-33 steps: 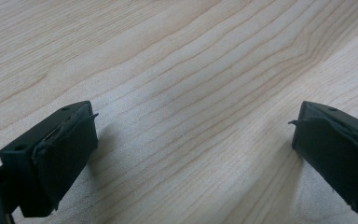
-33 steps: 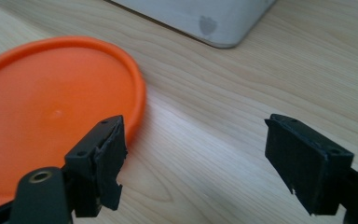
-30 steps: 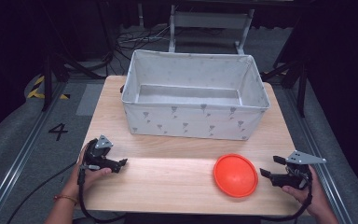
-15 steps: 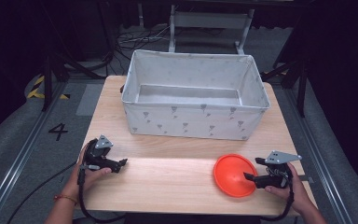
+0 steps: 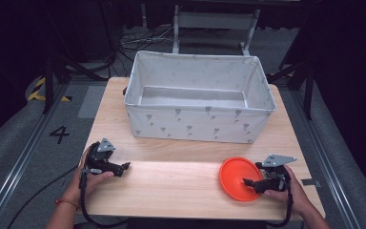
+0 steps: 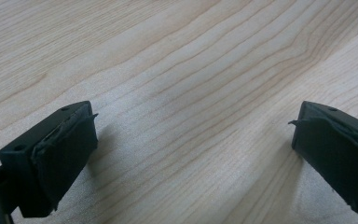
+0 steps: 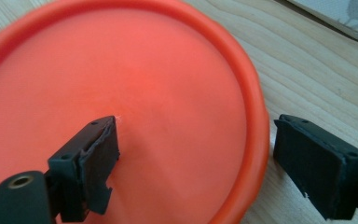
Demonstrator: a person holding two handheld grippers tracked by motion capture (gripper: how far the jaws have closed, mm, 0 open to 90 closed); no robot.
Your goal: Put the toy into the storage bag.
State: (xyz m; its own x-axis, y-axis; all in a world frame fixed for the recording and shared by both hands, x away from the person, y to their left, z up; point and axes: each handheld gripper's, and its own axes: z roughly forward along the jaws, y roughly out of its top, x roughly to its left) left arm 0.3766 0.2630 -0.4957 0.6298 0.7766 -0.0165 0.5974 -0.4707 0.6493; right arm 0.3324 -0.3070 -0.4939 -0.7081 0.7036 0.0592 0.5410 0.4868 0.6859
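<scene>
One white fabric bin [image 5: 200,102] sits at the far side of the table [image 5: 171,186], its visible floor bare. The right hand-held gripper [image 7: 193,158] straddles the orange plate's [image 7: 121,93] rim, jaws apart; the left hand-held gripper [image 6: 191,154] gapes over bare wood.

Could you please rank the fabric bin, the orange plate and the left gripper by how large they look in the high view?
1. The fabric bin, by far the largest.
2. The orange plate, clearly smaller.
3. The left gripper, smallest, though not far below the plate; the hand covers part of it.
</scene>
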